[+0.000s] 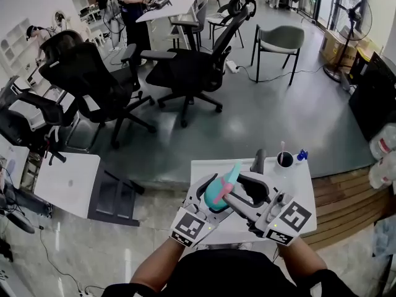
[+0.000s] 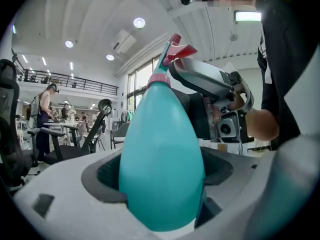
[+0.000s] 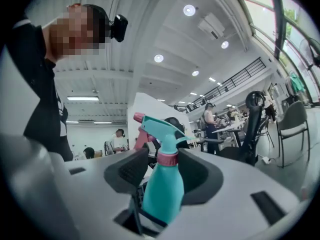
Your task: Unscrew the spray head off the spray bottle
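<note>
1. Holding spray bottle point(image 1: 216, 192) up in front of the chest, above a small white table point(image 1: 297, 184), tilted with the head end up and away
2. Clamping the teal belly of the spray bottle point(image 2: 162, 169) with left gripper point(image 1: 208, 197), pads pressed against both sides
3. Straddling the pink collar point(image 3: 168, 159) just under the spray head point(image 3: 160, 129) with right gripper point(image 1: 239, 188), jaws apart, a sliver of gap on one side, no squeeze visible
4. Crossing the two grippers close together at the bottle, right gripper reaching in from the right over the neck
5. Showing the spray head point(image 1: 234, 173) seated on the neck, not off, pink trigger opposite the nozzle
6. Noting black cup point(image 1: 284, 159) and a small blue item point(image 1: 302, 155) at the far edge of the table, well apart from the bottle
7. Noting black office chairs point(image 1: 185, 73) on the grey floor beyond
</note>
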